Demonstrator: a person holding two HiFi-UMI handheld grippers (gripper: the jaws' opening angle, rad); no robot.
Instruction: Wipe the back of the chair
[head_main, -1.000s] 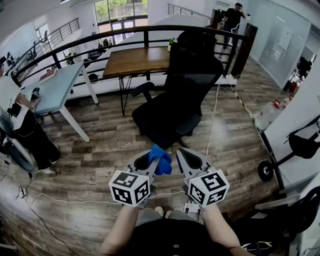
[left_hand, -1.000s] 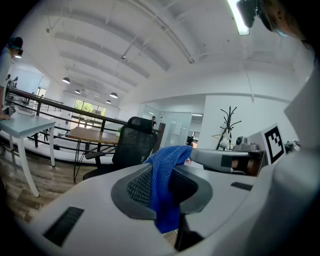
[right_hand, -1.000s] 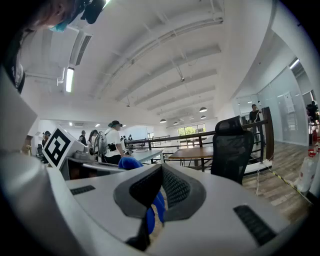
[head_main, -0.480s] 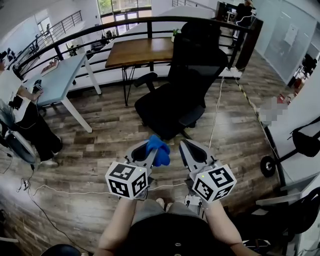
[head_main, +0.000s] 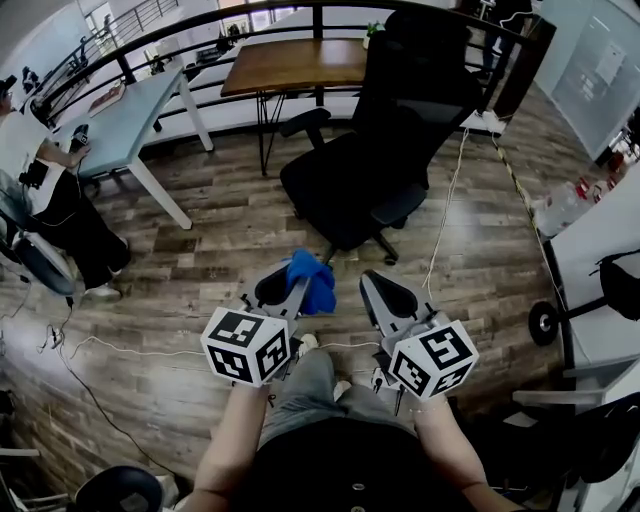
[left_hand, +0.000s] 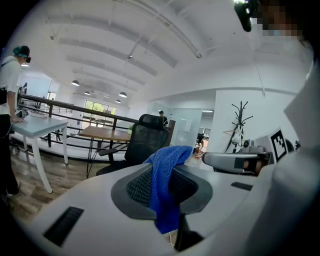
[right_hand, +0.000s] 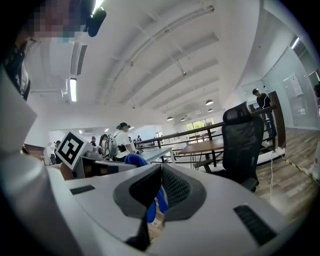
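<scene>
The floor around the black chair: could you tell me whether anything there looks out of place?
Only a loose white cable, which trails across the wooden floor beside the chair. The chair itself stands upright.

Chair (head_main: 390, 150) stood far centre, ahead of both grippers and well apart from them. Desk (head_main: 300, 62) sat behind it to the left, with a table (head_main: 130, 110) further left and a railing (head_main: 200, 25) behind both. A person (head_main: 50, 200) sat at the far left, beside the table. Left gripper (head_main: 283, 290) was near, with a cloth (head_main: 312, 280) between its jaws. Right gripper (head_main: 385, 300) was just right of it, jaws together. A cable (head_main: 445, 220) ran along the floor (head_main: 230, 230) right of the chair.
</scene>
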